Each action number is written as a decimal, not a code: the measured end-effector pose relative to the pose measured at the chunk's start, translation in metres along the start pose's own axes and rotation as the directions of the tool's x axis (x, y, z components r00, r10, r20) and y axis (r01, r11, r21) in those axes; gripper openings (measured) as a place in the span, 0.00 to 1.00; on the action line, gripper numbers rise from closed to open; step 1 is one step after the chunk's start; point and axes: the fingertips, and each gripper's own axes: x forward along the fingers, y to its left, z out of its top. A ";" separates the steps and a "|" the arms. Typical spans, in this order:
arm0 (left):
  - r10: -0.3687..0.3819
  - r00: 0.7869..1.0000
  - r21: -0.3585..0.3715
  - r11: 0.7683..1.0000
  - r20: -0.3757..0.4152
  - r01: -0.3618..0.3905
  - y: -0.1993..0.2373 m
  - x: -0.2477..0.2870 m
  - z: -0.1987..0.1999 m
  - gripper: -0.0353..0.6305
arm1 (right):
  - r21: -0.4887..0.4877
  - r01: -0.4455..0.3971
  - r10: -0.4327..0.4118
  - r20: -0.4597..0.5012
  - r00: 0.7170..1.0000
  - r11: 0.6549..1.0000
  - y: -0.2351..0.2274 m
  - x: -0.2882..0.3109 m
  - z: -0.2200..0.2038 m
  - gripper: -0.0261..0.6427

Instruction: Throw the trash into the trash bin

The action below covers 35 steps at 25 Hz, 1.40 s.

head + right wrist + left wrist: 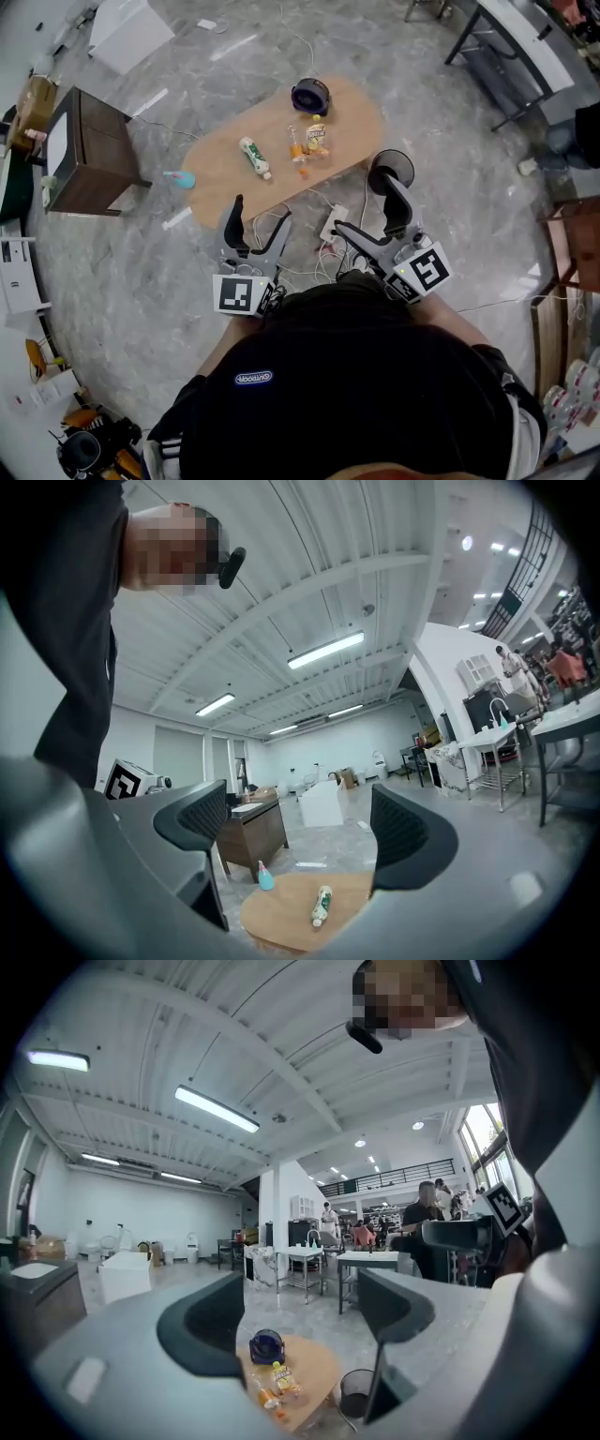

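A low oval wooden table (225,164) carries the trash: a white bottle (254,157), a small orange bottle (296,150), a yellow snack bag (318,139) and a dark blue round container (309,96). A black trash bin (391,172) stands on the floor by the table's near right end. My left gripper (262,211) and right gripper (364,202) are held in the air short of the table, both open and empty. The left gripper view shows the left gripper (298,1312), the snack bag (281,1379) and the bin (356,1393). Past the right gripper (300,827) lies the white bottle (322,904).
A dark wooden cabinet (89,150) stands left of the table, with a teal bottle (180,178) on the floor beside it. A power strip and cables (333,225) lie under the table's near edge. A white box (127,33) and a metal-framed table (516,47) are farther off.
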 end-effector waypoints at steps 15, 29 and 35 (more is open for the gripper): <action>0.183 0.982 0.036 0.983 -0.039 -0.181 -0.001 0.037 -0.006 0.60 | 0.046 -0.044 0.044 0.004 0.999 0.998 -0.069 0.021 -0.004 0.79; 0.071 0.997 0.064 0.996 -0.037 -0.068 0.116 0.108 -0.068 0.57 | 0.002 0.162 -0.161 -0.099 0.982 0.987 -0.116 0.118 -0.067 0.77; 0.036 0.988 0.066 0.997 -0.151 -0.027 0.170 0.133 -0.124 0.57 | -0.014 0.240 -0.237 -0.222 0.946 0.971 -0.147 0.170 -0.148 0.78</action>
